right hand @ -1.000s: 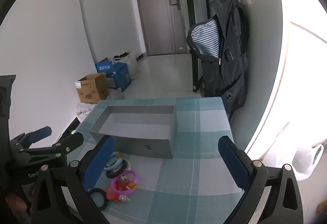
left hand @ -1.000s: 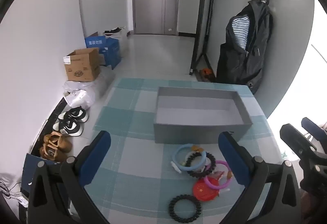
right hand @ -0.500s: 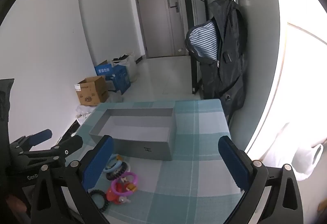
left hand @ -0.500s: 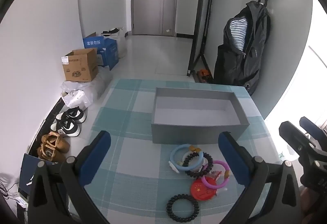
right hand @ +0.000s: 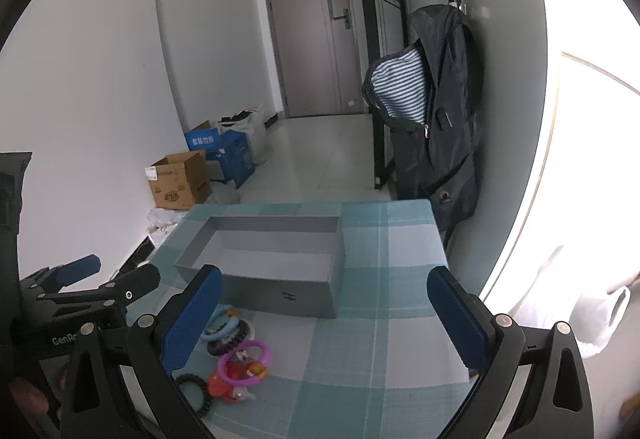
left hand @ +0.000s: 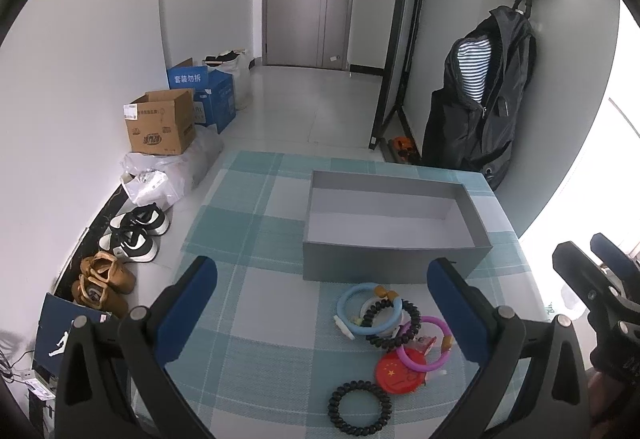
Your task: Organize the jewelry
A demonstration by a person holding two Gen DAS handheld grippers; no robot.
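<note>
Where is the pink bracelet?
In the left wrist view, the pink bracelet lies right of centre, overlapping the red badge, in front of the grey box.

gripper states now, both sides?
left gripper: open, holding nothing, above the bracelets.
right gripper: open, holding nothing, in front of the grey box.

Open box [left hand: 394, 239] on worktop [left hand: 256, 339]; bracelet cluster [left hand: 394, 327] in front of it; beaded bracelet [left hand: 359, 407] nearest.

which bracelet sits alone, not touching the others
The black coiled bracelet nearest the camera; the blue, beaded and purple ones overlap in a pile in front of the grey box.
</note>
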